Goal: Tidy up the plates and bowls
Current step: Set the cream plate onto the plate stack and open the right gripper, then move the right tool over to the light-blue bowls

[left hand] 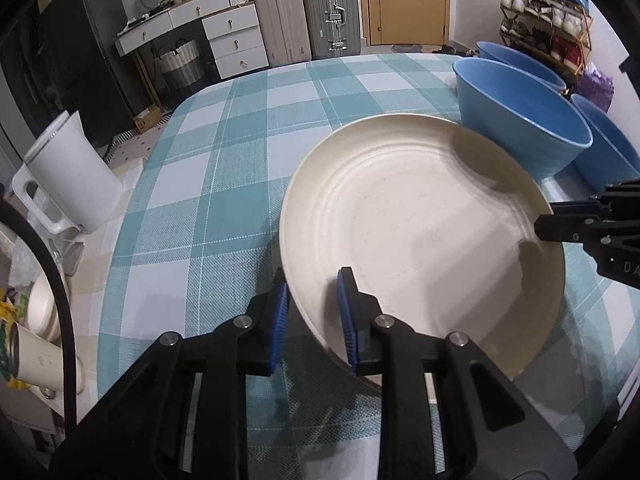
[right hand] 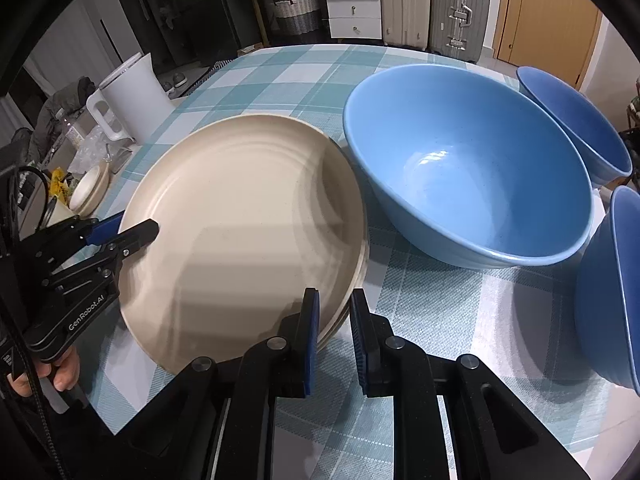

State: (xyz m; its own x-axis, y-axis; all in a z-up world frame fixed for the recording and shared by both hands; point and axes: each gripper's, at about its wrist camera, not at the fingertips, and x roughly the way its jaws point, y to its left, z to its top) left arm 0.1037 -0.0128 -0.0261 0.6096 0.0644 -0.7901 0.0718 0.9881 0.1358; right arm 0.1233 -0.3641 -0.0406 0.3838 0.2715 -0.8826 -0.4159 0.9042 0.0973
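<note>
A cream plate (left hand: 420, 220) (right hand: 240, 208) lies on top of a stack of like plates, whose lower rims (right hand: 362, 268) show at its right side. My left gripper (left hand: 313, 276) (right hand: 136, 224) straddles the plate's near-left rim, one blue pad outside and one inside, slightly apart from it. My right gripper (right hand: 335, 294) (left hand: 546, 218) is shut on the opposite rim. A large blue bowl (left hand: 520, 120) (right hand: 460, 168) stands right beside the stack. Two more blue bowls (right hand: 576, 120) (right hand: 608, 288) sit further right.
A teal checked tablecloth (left hand: 224, 160) covers the table. A white kettle (left hand: 72, 168) (right hand: 132, 96) stands off the table's left edge among cups and clutter (left hand: 36, 360). A person's hand (right hand: 60, 372) holds the left gripper. Suitcases and drawers line the far wall.
</note>
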